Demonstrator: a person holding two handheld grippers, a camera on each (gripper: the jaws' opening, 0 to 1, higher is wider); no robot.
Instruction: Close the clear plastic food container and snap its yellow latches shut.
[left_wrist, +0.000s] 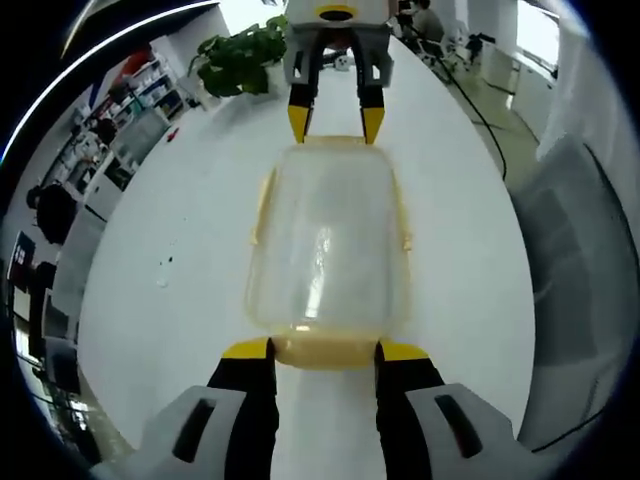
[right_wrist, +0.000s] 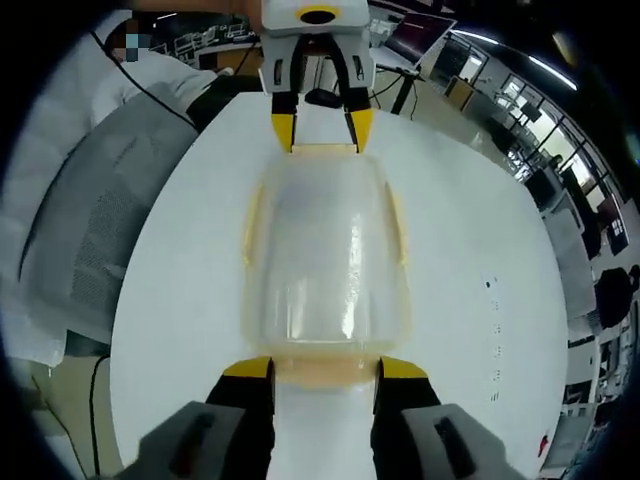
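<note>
Lengthwise, the container (left_wrist: 328, 250) lies between both tools; left tool (left_wrist: 325, 350) and right tool (right_wrist: 325, 367) spread at its ends.

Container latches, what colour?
Translucent yellow latches on the clear container; the near end latch shows best in the left gripper view, between that tool's tips.

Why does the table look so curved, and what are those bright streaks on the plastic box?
In both views the fisheye lens bends the white table into a bulge. Left gripper view: room light glints as a streak on the clear container lid. Right gripper view: a similar glare stripe runs down the lid, and the edges go soft.
</note>
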